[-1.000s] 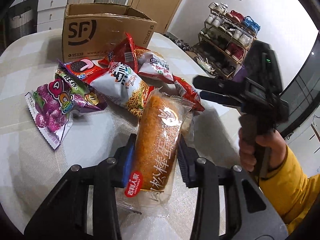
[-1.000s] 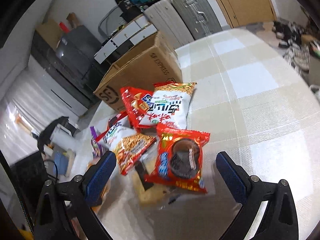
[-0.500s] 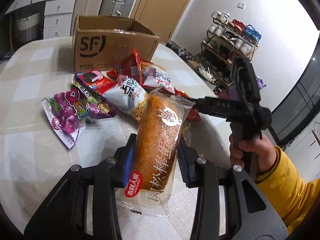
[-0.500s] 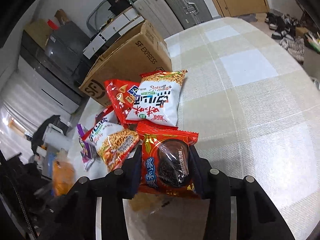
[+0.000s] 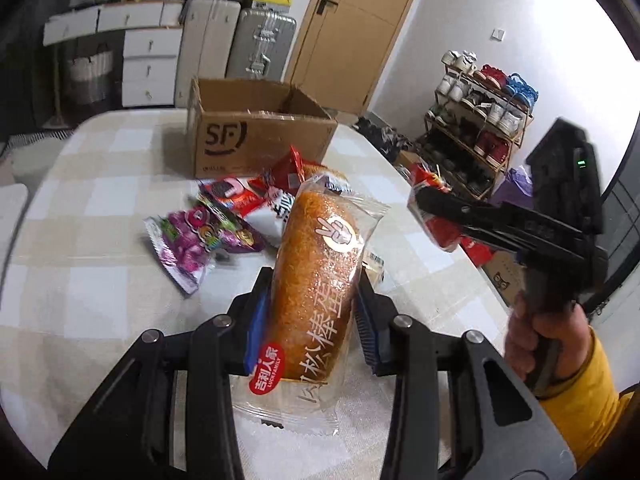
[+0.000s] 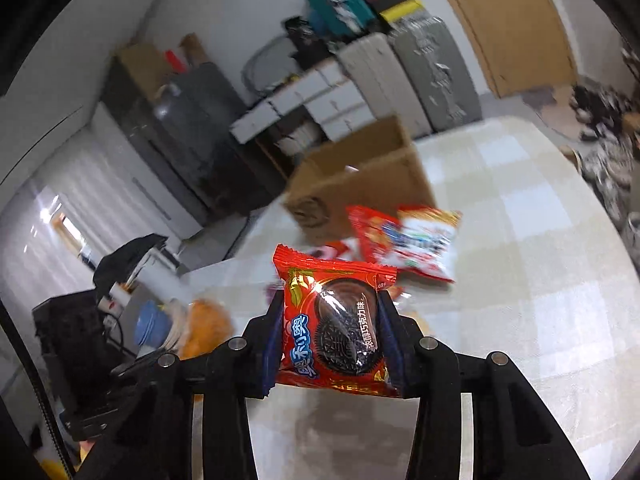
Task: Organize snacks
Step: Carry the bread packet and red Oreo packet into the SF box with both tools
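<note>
Cardboard box [image 5: 256, 136], upper centre: contents not visible. Left gripper [image 5: 312, 320] clamps bread pack [image 5: 316, 280]; right gripper [image 6: 330, 340] clamps cookie packet [image 6: 332, 324], frame centre.

The cardboard box [image 5: 256, 136] at the table's far edge bears "SF"; the bread wrapper [image 5: 316, 280] carries a red "LUCKFAMILY" seal.

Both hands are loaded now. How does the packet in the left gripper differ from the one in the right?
The bread roll in the left gripper is long, in a clear wrapper; the cookie packet in the right gripper is short, squarish, red foil. The roll overhangs the pads far more. Both are clamped and off the table.
</note>
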Available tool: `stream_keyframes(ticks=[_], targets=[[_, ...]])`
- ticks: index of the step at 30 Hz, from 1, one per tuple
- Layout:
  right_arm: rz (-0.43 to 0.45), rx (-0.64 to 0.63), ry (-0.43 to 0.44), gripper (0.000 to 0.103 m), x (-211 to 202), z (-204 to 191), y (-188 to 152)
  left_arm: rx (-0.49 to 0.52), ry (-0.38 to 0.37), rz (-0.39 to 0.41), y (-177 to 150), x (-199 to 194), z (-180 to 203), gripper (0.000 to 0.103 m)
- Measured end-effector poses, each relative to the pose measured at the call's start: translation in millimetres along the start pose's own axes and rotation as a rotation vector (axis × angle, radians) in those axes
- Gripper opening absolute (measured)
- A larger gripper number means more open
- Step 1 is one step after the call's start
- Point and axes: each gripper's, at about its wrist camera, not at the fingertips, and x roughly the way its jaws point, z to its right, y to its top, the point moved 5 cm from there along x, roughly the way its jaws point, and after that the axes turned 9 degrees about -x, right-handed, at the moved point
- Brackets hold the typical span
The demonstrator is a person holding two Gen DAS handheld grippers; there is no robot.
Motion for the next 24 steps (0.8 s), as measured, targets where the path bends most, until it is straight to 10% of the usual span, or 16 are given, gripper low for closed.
stream_keyframes(ticks=[7, 24], targets=[[0.153, -0.205, 0.031, 0.043, -48.4, -75.8, 16.9, 0.005, 0.043, 0.075, 4.9, -58.7, 8.3, 0.035], [0.129, -0.256, 0.027, 0.043, -48.5, -112.0, 3.4, -0.028, 0.108, 0.195, 8.8, -161.3, 4.2, 0.035]])
